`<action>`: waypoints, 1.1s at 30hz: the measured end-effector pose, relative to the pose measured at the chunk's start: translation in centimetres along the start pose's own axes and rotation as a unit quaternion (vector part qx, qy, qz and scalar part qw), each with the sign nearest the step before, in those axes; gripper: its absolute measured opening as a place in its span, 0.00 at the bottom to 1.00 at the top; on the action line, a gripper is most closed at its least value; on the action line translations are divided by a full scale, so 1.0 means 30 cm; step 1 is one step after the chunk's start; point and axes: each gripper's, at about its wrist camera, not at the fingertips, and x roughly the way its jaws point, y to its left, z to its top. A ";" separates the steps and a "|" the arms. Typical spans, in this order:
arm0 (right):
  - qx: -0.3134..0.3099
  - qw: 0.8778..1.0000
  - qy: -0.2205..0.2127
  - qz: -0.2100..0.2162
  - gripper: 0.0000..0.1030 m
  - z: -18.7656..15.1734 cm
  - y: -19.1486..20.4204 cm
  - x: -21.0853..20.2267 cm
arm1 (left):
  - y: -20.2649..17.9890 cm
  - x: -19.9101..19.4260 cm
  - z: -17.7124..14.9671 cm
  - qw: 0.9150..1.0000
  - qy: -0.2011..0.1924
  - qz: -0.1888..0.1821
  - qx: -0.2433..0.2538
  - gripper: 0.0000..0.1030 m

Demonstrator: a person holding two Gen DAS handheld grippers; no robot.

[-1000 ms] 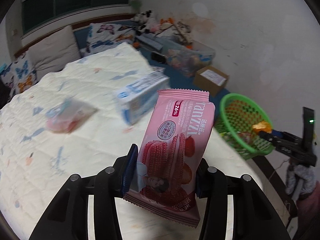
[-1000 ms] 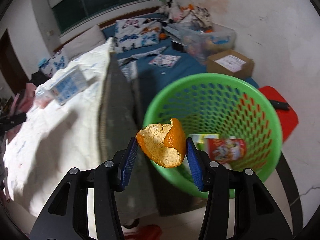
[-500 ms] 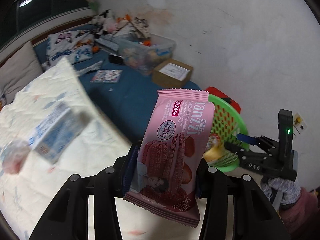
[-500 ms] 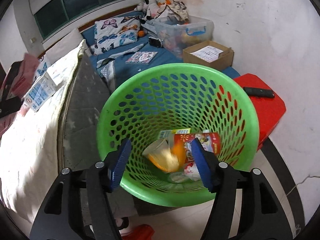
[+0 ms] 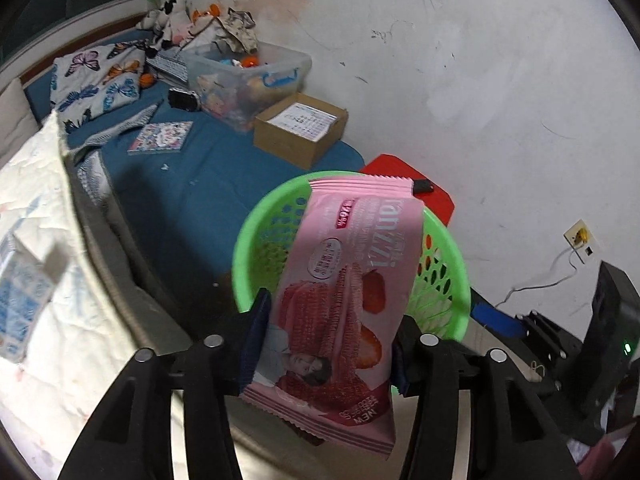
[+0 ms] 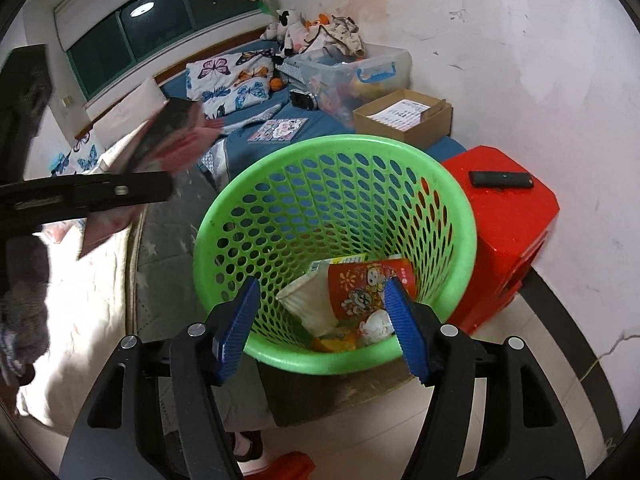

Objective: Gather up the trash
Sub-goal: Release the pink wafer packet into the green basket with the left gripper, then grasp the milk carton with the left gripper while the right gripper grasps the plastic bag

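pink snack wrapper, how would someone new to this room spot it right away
Find the green basket on the floor beside the bed. Just in front of it, the left gripper clamps the pink snack wrapper upright. It alone is pink, printed with strawberries and wafers.

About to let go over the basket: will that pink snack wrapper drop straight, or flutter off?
The pink snack wrapper stands unsupported above the left gripper, so probably fairly stiff. It looks thin and light; it may drift. The green basket sits just beyond.
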 end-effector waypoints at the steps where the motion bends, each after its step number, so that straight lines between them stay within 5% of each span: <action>1: 0.001 1.000 0.000 0.002 0.64 -0.004 -0.001 -0.006 | -0.007 0.012 0.004 1.000 0.002 -0.001 -0.002 0.50; 9: 0.000 1.000 -0.001 0.008 0.64 -0.025 0.006 -0.025 | -0.024 0.049 0.009 1.000 -0.002 -0.020 -0.006 0.71; 18: -0.013 1.000 -0.010 0.017 0.64 -0.007 0.049 -0.057 | 0.051 -0.052 -0.057 0.999 -0.021 -0.011 -0.024 0.72; 33: -0.090 0.993 -0.002 0.080 0.65 0.060 0.377 0.001 | 0.398 -0.369 -0.248 0.989 -0.078 0.094 -0.084 0.71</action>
